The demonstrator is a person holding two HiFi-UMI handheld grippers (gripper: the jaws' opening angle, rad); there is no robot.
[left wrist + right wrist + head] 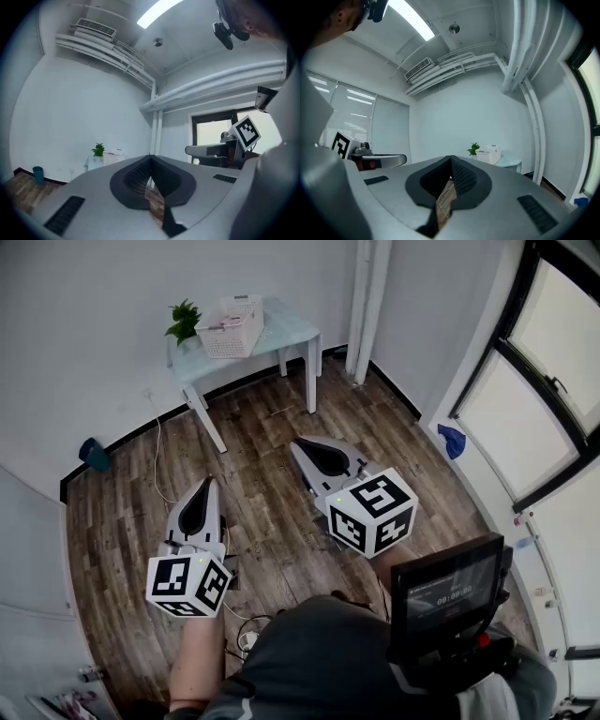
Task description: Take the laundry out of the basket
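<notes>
A person stands on a wooden floor (272, 418) with two hand-held grippers out in front. The left gripper (208, 482) and the right gripper (298, 442) each have their jaws pressed together on nothing. The white laundry basket (230, 326) sits toward the left end of a small pale table (292, 332), just beside a potted plant (184, 320). Its long side runs along the wall. It lies well ahead of both grippers, and the right one reaches nearer.

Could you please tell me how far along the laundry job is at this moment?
Done: nothing visible; the basket sits on the table beside the plant, its contents too small to tell. In hand: nothing; the left gripper and right gripper are shut and empty, over the floor, short of the table. Left: reaching the basket and emptying it.
</notes>
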